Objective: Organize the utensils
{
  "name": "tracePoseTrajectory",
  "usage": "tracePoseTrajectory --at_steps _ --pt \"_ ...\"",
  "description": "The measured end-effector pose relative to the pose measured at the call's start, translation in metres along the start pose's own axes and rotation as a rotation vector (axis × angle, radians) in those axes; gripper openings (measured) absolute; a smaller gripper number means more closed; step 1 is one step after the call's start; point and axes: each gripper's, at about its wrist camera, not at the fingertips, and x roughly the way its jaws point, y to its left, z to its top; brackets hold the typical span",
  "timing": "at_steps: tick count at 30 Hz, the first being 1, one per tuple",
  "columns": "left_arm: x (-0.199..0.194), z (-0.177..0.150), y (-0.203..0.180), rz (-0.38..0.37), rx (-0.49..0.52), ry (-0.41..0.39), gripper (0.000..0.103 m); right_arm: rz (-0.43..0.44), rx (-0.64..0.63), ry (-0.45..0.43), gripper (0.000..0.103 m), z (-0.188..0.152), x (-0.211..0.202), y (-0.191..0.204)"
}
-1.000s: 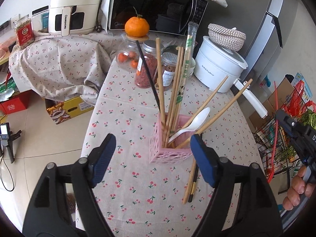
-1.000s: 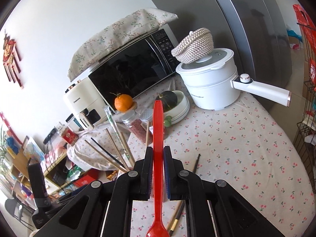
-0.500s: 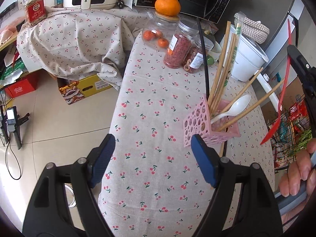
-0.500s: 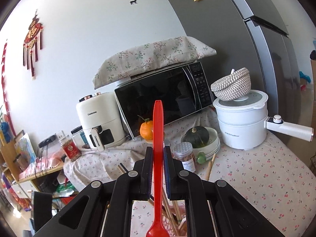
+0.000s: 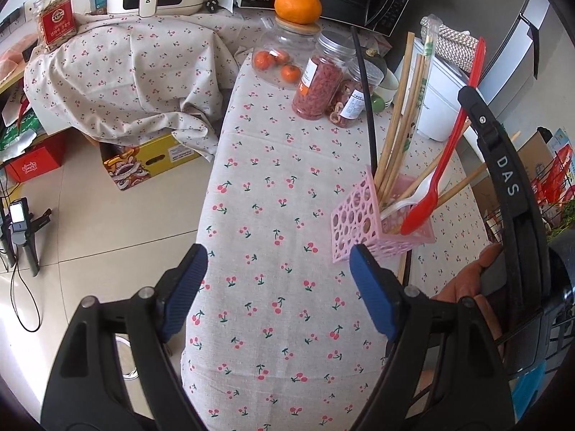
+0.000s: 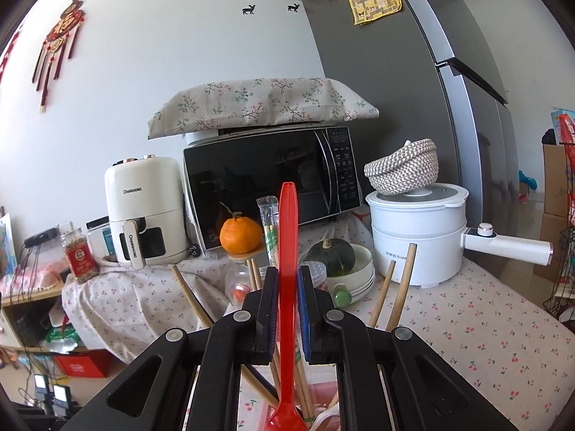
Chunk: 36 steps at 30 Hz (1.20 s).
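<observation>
A pink perforated utensil holder stands on the cherry-print table and holds several wooden chopsticks, a black chopstick and a white spoon. My right gripper is shut on a red plastic spoon, bowl down. In the left wrist view the red spoon hangs with its bowl at the holder's open top. My left gripper is open and empty, just in front of the holder. More chopsticks lie on the table behind the holder.
Jars of dried goods, an orange, a white electric pot, a microwave and an air fryer crowd the back. The table's left edge drops to the tiled floor.
My right gripper has carried the red spoon down over the holder, so its bowl now reaches the holder's top. The left gripper has shifted slightly, still open.
</observation>
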Motion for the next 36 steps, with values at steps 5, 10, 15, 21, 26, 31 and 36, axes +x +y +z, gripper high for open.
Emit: tracePoseTrajectory --at_steps 5,10,15,21,26,31,36 --pt "0.003 0.0 0.001 0.012 -0.002 0.0 0.081 0.026 0.048 0.045 0.014 -0.002 -0.004 -0.008" --pt "0.008 0.0 -0.005 0.002 -0.003 0.011 0.081 0.062 0.055 0.046 0.027 0.025 -0.026 -0.02" --pt "0.015 -0.005 -0.016 -0.047 0.014 0.044 0.081 0.084 0.065 0.119 0.034 0.051 -0.042 -0.045" --pt "0.016 -0.007 -0.015 -0.101 -0.001 0.06 0.081 0.154 0.137 0.454 0.034 0.025 -0.041 -0.084" --pt "0.022 -0.01 -0.023 -0.232 0.048 0.088 0.066 0.16 0.24 0.67 0.034 -0.01 -0.033 -0.11" --pt "0.032 -0.023 -0.059 -0.354 0.214 0.144 0.057 0.133 0.254 0.756 0.034 -0.023 -0.032 -0.125" --pt "0.055 -0.041 -0.094 -0.348 0.339 0.219 0.042 0.106 0.309 0.802 0.034 -0.031 -0.034 -0.151"
